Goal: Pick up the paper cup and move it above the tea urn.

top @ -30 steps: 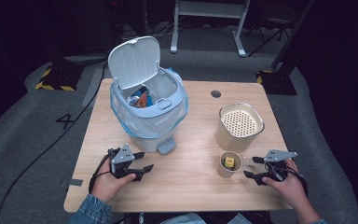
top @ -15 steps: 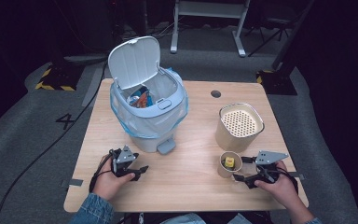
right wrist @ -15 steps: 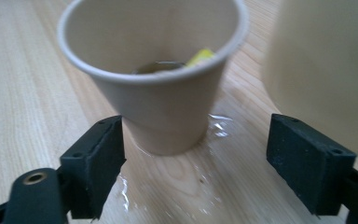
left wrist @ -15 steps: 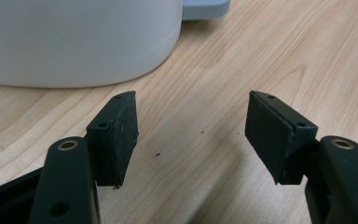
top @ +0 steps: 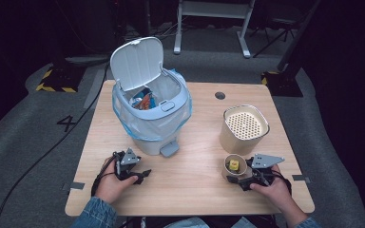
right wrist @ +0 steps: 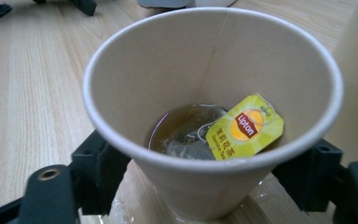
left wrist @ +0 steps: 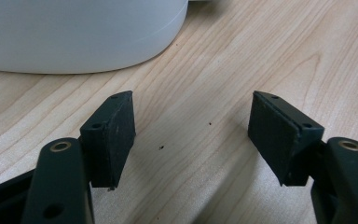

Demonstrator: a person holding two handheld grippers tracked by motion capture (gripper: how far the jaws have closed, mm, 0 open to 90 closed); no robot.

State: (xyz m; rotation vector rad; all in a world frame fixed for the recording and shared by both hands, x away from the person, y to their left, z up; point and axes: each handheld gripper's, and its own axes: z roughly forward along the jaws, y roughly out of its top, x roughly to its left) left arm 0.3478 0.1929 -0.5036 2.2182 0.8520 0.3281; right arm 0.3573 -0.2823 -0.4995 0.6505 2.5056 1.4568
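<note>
High view: right gripper (top: 241, 176) at paper cup (top: 235, 166), lower right; left gripper (top: 138, 174) lower left, fingers open, empty.
Right gripper view: fingers just closing round cup w/ tea bag (right wrist: 200, 137), contact unclear. Hard squeeze could buckle it, spill tea on table (right wrist: 32, 88).

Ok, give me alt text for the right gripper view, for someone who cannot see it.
A paper cup stands between the right gripper's two black jaws, which have just been closing. Inside it, a wet tea bag with a yellow Lipton tag sits in brown liquid. A wooden table lies beneath.
</note>
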